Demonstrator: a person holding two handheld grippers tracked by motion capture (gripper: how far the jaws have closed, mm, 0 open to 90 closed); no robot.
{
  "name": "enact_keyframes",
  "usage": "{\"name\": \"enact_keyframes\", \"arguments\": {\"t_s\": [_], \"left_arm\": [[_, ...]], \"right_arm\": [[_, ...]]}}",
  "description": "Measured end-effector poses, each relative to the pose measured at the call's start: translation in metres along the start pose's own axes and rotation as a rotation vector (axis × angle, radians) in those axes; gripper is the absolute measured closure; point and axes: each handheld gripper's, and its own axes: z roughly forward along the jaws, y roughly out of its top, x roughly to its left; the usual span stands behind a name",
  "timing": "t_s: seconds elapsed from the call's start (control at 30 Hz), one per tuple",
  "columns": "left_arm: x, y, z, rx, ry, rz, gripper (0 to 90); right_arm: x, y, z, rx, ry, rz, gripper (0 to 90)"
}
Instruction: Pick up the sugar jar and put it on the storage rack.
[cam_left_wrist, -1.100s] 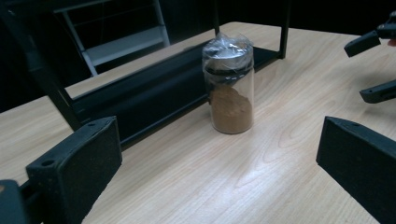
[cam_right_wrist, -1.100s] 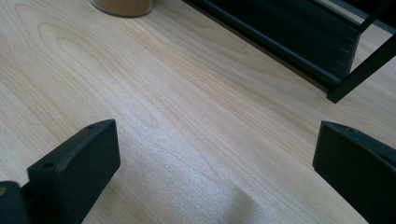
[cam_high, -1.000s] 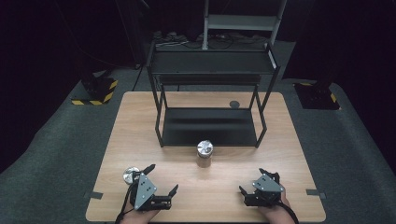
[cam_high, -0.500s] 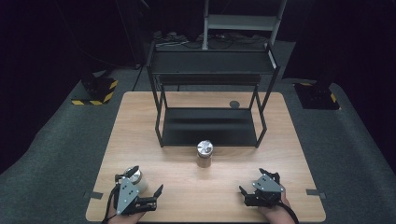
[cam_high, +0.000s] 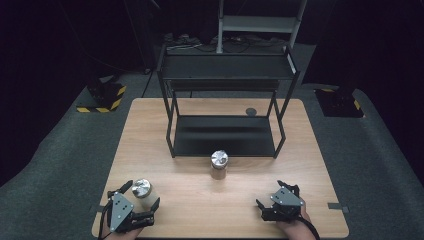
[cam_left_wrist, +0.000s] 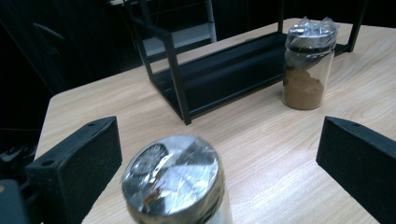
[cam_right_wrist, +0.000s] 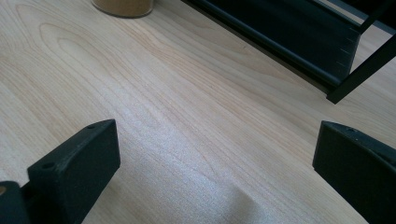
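1. counting from left to right in the high view: two jars, two hand-held grippers, one black two-shelf rack (cam_high: 225, 135) and one wooden table (cam_high: 150, 130).
2. the near jar (cam_high: 141, 192) stands at about 7 o'clock on the table, close to the front edge; the far jar (cam_high: 219, 164) stands near the centre, at about 6 o'clock from the rack and just in front of its lower shelf. the two jars are well apart.
3. the near jar in the left gripper view (cam_left_wrist: 177, 182) has a round silver lid under crinkled clear wrap, and its glass body is cut off by the bottom of the frame.
4. the far jar in that view (cam_left_wrist: 308, 65) is clear glass, upright, with the same wrapped silver lid and brown powder filling roughly its lower half.
5. the left gripper (cam_high: 137, 210) sits at 7 o'clock with its jaws spread wide, the near jar between them; neither pad touches it in the left gripper view, and it holds nothing.
6. the right gripper (cam_high: 277, 202) rests at about 5 o'clock near the front edge, jaws also spread wide over bare wood, holding nothing.
7. the right gripper view shows the far jar's base (cam_right_wrist: 123, 7) at 11 o'clock and the rack's lower shelf (cam_right_wrist: 289, 32) at 1 o'clock.
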Motion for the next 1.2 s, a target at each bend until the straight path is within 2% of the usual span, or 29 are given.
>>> {"name": "enact_keyframes", "arguments": {"t_s": [0.27,0.43,0.77,0.9,1.0,1.13,1.2], "left_arm": [[0.005,-0.005,0.001,0.002,0.007,-0.029,0.4],[0.01,-0.009,0.003,0.003,0.0,-0.062,0.4],[0.015,-0.019,0.009,0.008,-0.001,-0.091,1.0],[0.018,-0.024,0.011,0.004,-0.013,-0.121,2.7],[0.018,-0.024,0.013,0.017,0.003,-0.109,5.2],[0.022,-0.029,0.015,0.005,-0.007,-0.141,11.1],[0.022,-0.029,0.017,0.01,-0.007,-0.141,13.8]], "right_arm": [[0.0,0.0,0.0,-0.002,0.002,0.002,0.0],[-0.001,0.0,0.0,-0.001,0.003,0.002,0.0],[0.0,0.0,0.0,0.0,0.002,-0.001,0.0],[-0.001,0.0,0.0,-0.001,0.002,0.0,0.1],[-0.001,0.0,0.0,-0.001,0.002,0.001,0.1],[-0.001,0.0,0.0,-0.001,0.003,0.001,0.1],[-0.001,0.0,0.0,0.0,0.003,0.002,0.2]]}}
